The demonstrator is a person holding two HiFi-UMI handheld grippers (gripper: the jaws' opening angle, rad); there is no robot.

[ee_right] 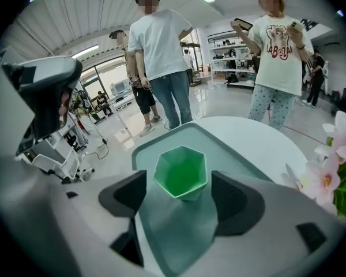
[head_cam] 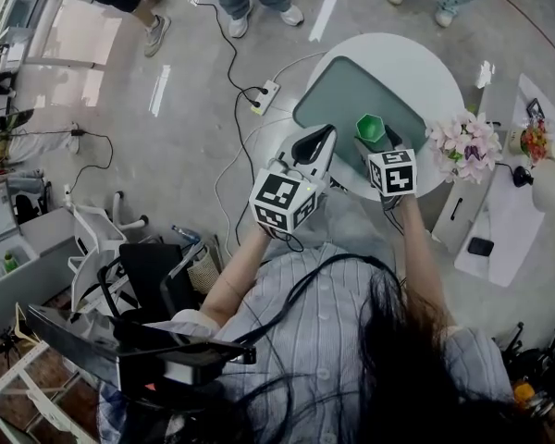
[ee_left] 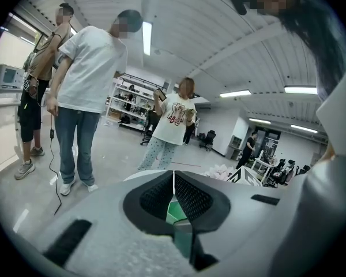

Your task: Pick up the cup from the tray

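Now the green cup [ee_right: 180,178] stands upright on the near half of the grey-green tray [ee_right: 176,229], just ahead of the right gripper [ee_right: 180,196], whose jaws are wide apart and touch nothing. This seems the approach; next the jaws must pass around the cup and close. The left gripper [ee_left: 173,182] is closed, empty. The tray lies on a round white table [head_cam: 425,58], flowers [head_cam: 462,146] at its right edge; people [ee_right: 161,56] stand on the grey floor [head_cam: 166,128].

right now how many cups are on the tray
1. The green cup stands upright on the grey-green tray on the round white table, in line with the open jaws of the right hand-held gripper, not gripped. The tray's near end is partly hidden.
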